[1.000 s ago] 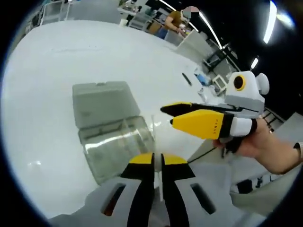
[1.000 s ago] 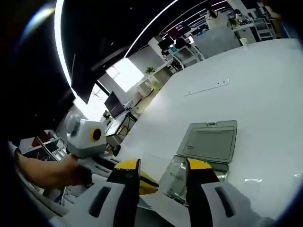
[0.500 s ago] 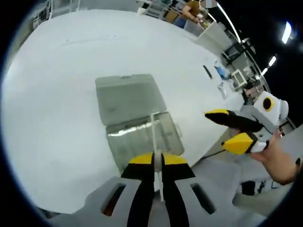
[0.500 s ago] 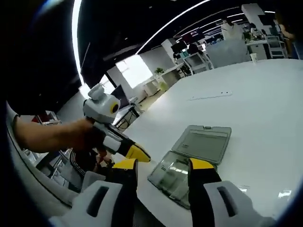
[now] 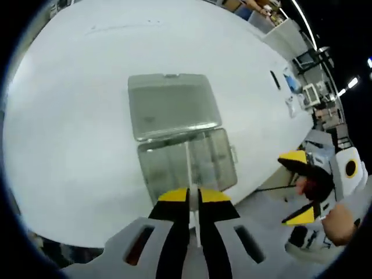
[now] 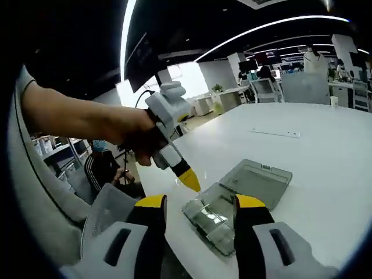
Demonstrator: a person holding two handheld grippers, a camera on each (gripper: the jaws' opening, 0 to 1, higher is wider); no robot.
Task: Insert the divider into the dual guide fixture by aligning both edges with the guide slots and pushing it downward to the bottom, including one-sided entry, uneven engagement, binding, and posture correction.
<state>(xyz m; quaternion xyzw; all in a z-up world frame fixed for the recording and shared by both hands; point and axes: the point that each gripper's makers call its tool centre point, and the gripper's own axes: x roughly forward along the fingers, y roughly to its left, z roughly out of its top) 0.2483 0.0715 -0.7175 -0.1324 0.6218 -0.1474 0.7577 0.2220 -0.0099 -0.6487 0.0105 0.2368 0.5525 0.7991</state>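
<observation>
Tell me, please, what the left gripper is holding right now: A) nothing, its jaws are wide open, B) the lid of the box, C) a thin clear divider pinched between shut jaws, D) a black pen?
C: in the left gripper view the left gripper has its jaws closed on the thin clear divider, which stands over the open box on the table.

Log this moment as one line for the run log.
left gripper: shut on divider, above open clear box | right gripper: open, empty, off to the side | divider not yet in slots
</observation>
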